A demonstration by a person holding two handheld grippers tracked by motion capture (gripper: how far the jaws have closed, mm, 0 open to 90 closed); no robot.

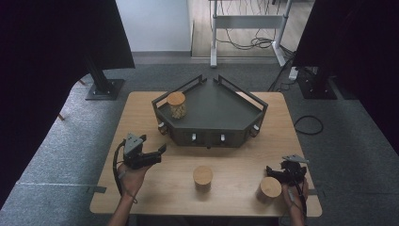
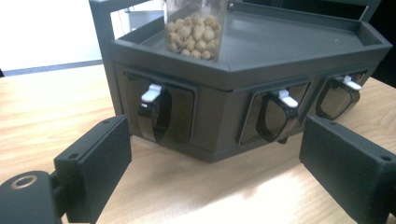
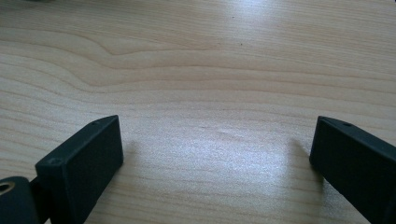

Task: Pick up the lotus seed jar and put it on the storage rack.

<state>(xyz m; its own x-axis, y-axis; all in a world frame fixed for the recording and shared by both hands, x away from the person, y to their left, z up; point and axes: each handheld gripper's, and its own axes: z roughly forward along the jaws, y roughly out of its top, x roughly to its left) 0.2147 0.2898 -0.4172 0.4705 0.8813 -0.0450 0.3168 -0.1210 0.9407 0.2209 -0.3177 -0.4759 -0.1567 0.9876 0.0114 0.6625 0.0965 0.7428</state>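
With both grippers (image 1: 162, 149) (image 1: 269, 169) wide open and empty, the left faced the tray (image 2: 299, 51) at frame centre, likely next reaching for the middle jar (image 1: 203, 177).

High view dim, dark curtains at both sides, soft overall. Desk (image 1: 155, 179) evenly lit; short shadows under the jars. Right gripper view: white glare patch mid-desk, near fingers (image 3: 84, 163) blurred. Left gripper view: bright washed-out background top left.
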